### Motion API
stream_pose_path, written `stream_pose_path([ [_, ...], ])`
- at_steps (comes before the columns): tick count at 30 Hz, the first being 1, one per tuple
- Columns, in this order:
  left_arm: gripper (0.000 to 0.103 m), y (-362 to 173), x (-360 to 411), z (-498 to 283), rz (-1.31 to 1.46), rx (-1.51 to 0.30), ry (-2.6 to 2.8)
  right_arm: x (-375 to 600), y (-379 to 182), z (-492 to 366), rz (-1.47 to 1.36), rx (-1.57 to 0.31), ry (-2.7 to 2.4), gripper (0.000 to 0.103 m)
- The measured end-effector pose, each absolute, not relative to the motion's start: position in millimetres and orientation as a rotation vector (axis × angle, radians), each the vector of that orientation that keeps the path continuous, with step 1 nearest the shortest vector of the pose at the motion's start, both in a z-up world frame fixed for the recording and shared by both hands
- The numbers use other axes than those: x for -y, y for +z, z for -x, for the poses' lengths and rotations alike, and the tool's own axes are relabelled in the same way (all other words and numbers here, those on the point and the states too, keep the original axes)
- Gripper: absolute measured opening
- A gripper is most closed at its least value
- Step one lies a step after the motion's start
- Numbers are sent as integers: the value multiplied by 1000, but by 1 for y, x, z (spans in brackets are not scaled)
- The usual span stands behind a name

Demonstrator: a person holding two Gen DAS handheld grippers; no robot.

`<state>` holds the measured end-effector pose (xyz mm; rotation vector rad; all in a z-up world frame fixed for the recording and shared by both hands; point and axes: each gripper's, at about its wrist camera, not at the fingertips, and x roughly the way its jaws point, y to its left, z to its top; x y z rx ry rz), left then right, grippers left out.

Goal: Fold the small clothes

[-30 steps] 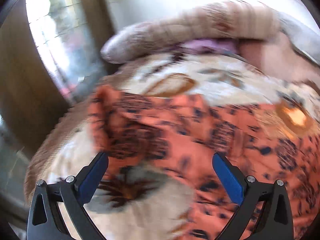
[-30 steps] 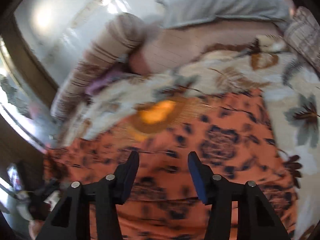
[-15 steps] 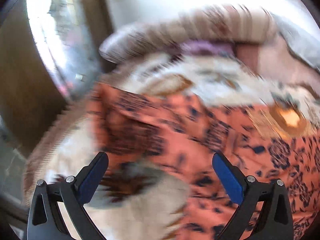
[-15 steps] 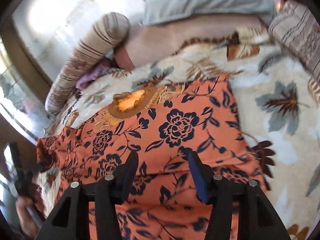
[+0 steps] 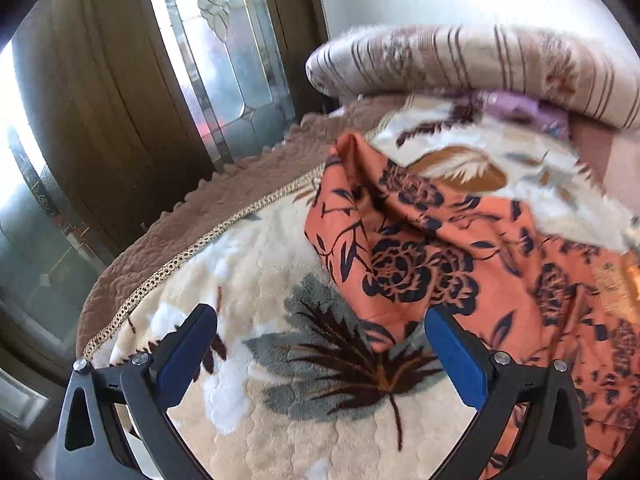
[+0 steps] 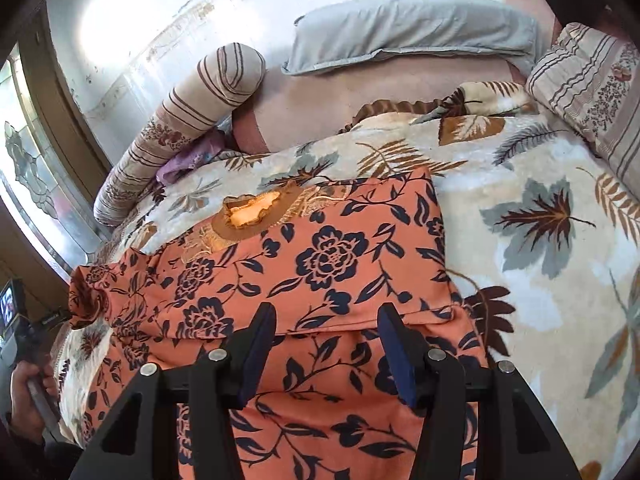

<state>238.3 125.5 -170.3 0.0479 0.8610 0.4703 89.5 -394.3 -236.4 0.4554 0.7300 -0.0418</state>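
Observation:
An orange garment with dark blue flowers point(image 6: 332, 264) lies spread on a leaf-patterned blanket point(image 6: 532, 216), its gold-trimmed neckline toward the pillows. A fold edge crosses it just beyond my right gripper point(image 6: 327, 314), which hovers over the cloth with jaws apart and nothing pinched. In the left wrist view the garment point(image 5: 420, 264) fills the right side, a crumpled sleeve end pointing up. My left gripper point(image 5: 320, 320) stands wide open over the blanket point(image 5: 256, 264), its right finger at the sleeve's lower edge. A hand point(image 6: 28, 384) holding that gripper's handle shows at bottom left of the right wrist view.
A striped bolster point(image 6: 180, 120) lies along the wall, with purple cloth point(image 6: 188, 160) tucked beside it. A grey pillow point(image 6: 412, 28) and a patterned pillow point(image 6: 592, 96) sit at the head of the bed. A glass-panelled door point(image 5: 224, 60) stands past the bed's left edge.
The left gripper has swung left off the garment and now sits over the blanket beside the sleeve. The right gripper has pulled back, and more of the garment lies flat before it.

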Motion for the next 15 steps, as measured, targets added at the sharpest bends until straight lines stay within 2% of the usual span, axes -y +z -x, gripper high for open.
stream_pose_path([
  [3, 101, -184, -134, -256, -55, -904, 495, 402, -236, -91, -490, -721, -48, 57],
  [5, 66, -189, -142, -261, -52, -920, 492, 407, -235, -92, -508, -713, -54, 57],
  [6, 33, -190, -147, -265, -35, -944, 467, 410, -235, -94, -515, -707, -60, 57],
  [7, 10, -191, -152, -267, -2, -968, 430, 412, -234, -96, -522, -701, -62, 57],
  [8, 6, -190, -158, -269, 39, -983, 389, 414, -234, -97, -527, -699, -62, 57],
  [11, 5, -172, -169, -265, 95, -939, 330, 419, -235, -99, -545, -697, -78, 57],
  [15, 4, -122, -157, -257, 36, -864, 218, 428, -233, -97, -585, -682, -95, 57],
])
